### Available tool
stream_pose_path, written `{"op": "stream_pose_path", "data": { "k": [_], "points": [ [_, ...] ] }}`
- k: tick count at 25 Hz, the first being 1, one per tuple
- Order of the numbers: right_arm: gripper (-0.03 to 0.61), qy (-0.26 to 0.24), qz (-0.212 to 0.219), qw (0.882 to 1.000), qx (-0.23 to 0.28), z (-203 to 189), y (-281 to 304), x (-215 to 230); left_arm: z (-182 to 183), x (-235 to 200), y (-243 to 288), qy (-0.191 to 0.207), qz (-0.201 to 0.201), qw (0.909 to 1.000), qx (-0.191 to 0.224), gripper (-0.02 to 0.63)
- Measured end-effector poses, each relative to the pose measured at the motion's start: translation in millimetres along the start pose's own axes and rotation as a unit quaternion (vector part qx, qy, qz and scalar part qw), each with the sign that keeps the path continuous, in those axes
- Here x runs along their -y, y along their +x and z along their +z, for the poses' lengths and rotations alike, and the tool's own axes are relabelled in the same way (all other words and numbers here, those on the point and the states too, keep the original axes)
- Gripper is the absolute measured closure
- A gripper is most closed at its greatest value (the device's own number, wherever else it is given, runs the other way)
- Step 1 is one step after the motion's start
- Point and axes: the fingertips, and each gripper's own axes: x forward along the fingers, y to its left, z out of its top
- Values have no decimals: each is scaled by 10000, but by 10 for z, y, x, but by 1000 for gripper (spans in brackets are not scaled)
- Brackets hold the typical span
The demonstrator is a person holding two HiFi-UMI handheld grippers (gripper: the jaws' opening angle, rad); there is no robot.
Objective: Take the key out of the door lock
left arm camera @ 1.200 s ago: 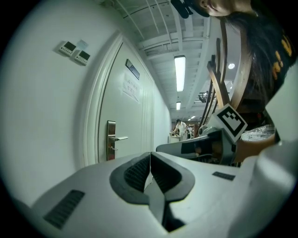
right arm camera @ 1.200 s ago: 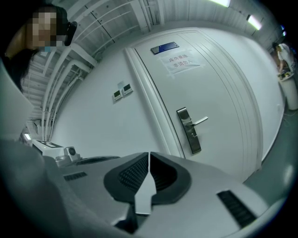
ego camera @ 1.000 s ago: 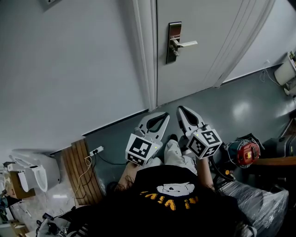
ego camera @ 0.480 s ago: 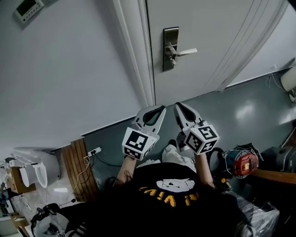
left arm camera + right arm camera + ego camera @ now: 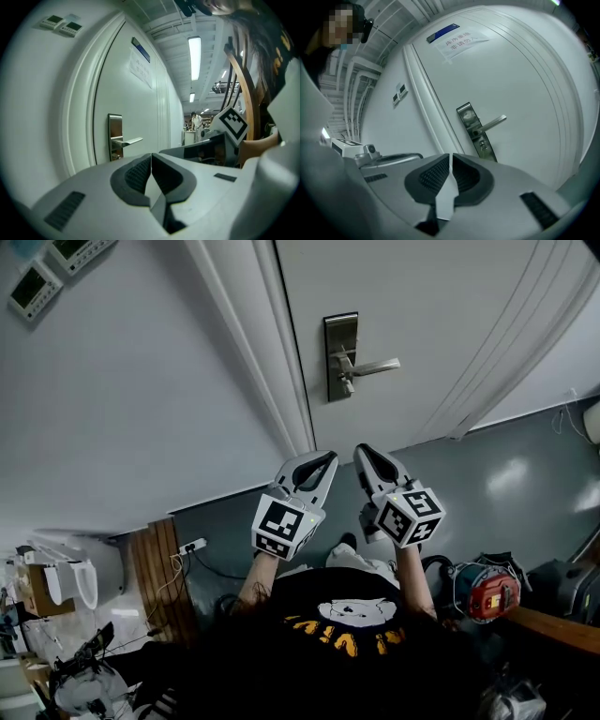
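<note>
The white door (image 5: pixel 441 324) carries a steel lock plate (image 5: pixel 340 356) with a lever handle (image 5: pixel 373 367). A small key (image 5: pixel 345 385) sticks out of the plate below the lever. Both grippers hang side by side below the lock, well short of it. My left gripper (image 5: pixel 328 458) is shut and holds nothing. My right gripper (image 5: pixel 361 451) is shut too, also bare. In the left gripper view the lock plate (image 5: pixel 115 137) shows beyond the left gripper (image 5: pixel 151 155). In the right gripper view the key (image 5: pixel 483 147) sits under the handle (image 5: pixel 493 123), past the right gripper (image 5: pixel 451 156).
The door frame (image 5: pixel 272 381) runs left of the lock, with wall control panels (image 5: pixel 56 263) farther left. On the floor lie a power strip (image 5: pixel 192 546), wooden boards (image 5: pixel 159 587) and a red-capped machine (image 5: pixel 486 592). A paper notice (image 5: pixel 459 40) is stuck on the door.
The head view has swung, so the lock plate now sits lower in the picture and nearer the grippers. Both grippers have risen slightly toward the door and stay shut.
</note>
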Motion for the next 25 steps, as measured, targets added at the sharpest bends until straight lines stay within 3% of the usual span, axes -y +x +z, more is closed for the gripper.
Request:
{"op": "stream_pose_path", "data": {
  "k": [12,25],
  "points": [
    [569,118,166,9997,-133,55,67,411,10,55,403,80,178,9998,-101,604],
    [569,412,228,9986,-222,66,299,621,-70,-35,347,-46,396,9989,-232,604]
  ]
}}
